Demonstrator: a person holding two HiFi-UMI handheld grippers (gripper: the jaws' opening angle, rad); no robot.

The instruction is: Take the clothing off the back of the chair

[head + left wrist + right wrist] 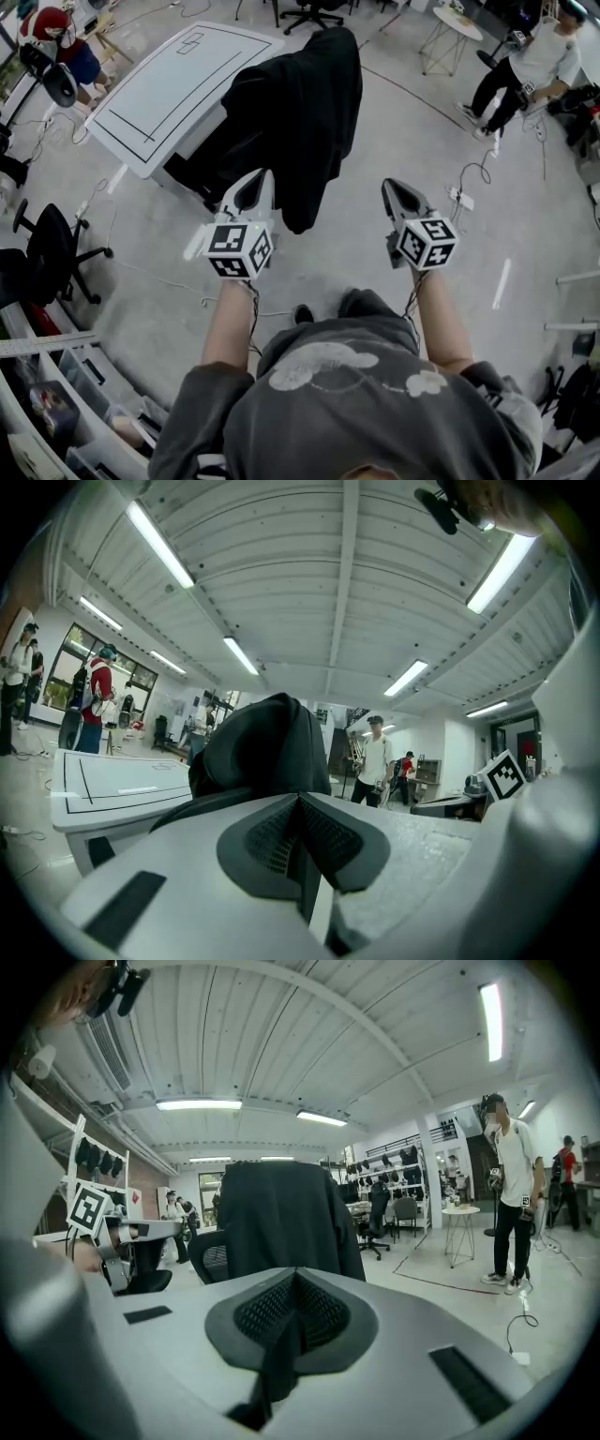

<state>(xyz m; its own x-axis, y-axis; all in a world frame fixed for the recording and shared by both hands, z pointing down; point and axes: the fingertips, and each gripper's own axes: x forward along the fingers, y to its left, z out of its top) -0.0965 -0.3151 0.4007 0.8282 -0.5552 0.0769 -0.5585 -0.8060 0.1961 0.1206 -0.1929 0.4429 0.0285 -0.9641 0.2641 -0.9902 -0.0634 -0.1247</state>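
— Head view first: where is the clothing (300, 112)?
— It's draped over the back of the chair (210, 1256), beside the white table (178, 84). It hangs just ahead of both grippers, apart from them.
— The left gripper (253, 185)?
— Jaws pressed together, nothing between them.
— And the right gripper (394, 190)?
— Likewise closed and empty, pointing at the black fabric.

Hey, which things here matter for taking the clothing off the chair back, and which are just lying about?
For the job: black clothing draped on the chair; left hand-held gripper and right hand-held gripper, both shut, empty.
Just lying about: white table, black office chair, round side table, power strip on the floor.
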